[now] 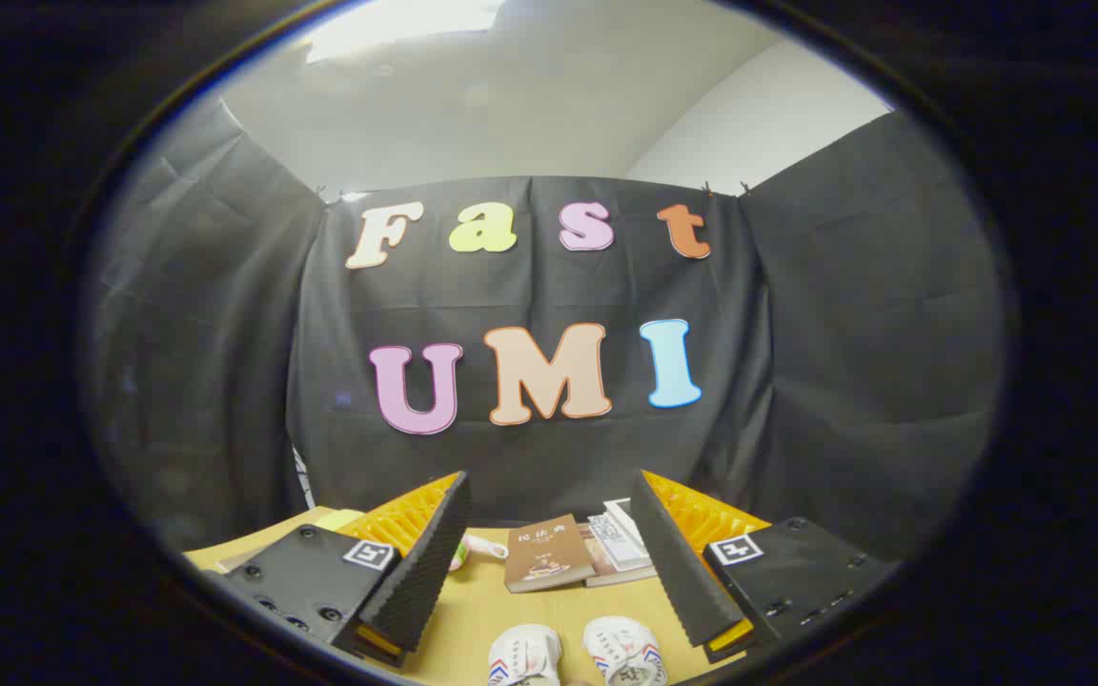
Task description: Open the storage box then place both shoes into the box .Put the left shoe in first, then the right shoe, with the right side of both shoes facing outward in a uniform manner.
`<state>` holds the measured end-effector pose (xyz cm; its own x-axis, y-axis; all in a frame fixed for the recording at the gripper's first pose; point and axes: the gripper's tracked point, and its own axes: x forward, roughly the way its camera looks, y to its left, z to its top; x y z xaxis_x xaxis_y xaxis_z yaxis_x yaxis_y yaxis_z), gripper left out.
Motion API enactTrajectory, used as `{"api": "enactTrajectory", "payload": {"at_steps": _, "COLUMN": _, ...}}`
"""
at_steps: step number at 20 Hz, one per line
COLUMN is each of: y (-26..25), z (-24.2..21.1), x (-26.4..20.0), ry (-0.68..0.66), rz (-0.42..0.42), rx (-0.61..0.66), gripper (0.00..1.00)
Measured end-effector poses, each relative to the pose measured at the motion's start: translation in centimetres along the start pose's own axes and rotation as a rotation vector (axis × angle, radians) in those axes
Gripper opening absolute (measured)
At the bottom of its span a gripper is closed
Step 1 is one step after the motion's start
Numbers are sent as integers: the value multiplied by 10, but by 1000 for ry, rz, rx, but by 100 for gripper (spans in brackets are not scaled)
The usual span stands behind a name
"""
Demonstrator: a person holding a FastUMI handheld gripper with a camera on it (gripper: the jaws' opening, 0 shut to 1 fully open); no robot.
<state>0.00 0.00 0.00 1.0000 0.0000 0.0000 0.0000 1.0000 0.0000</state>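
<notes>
Tongs (549, 534) wide open, holding nothing, raised above the worktop (473, 610). Two white shoes (576, 655) side by side at 6 o'clock, between the fingers, low. Brown book (547, 553) and other books (618, 545) at 12 o'clock beyond the shoes.

Ahead of me hangs a black cloth wall (549, 286), creased and draped in three panels, the side panels angling in toward me. Small clips pin its top edge. Above the cloth I see a pale plaster wall (759, 114) and a white ceiling (473, 86), meeting at a corner off to the right. A bright patch of light (396, 29) glares overhead. Below me lies a light wooden table (482, 610), running up to the foot of the cloth.
</notes>
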Motion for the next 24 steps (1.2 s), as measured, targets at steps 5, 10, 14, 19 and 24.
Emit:
{"api": "enactTrajectory", "payload": {"at_steps": 5, "y": 2, "z": 6, "x": 7, "ry": -12, "rz": 15, "rx": -9, "gripper": 100}}
{"api": "enactTrajectory", "payload": {"at_steps": 10, "y": 5, "z": 8, "x": 10, "ry": -18, "rz": 36, "rx": -25, "gripper": 100}}
{"api": "enactTrajectory", "payload": {"at_steps": 14, "y": 6, "z": 6, "x": 12, "ry": -17, "rz": 49, "rx": -33, "gripper": 100}}
{"api": "enactTrajectory", "payload": {"at_steps": 19, "y": 11, "z": 2, "x": 11, "ry": -10, "rz": 75, "rx": -34, "gripper": 100}}
{"api": "enactTrajectory", "payload": {"at_steps": 24, "y": 25, "z": -19, "x": 5, "ry": 61, "rz": 138, "rx": 21, "gripper": 100}}
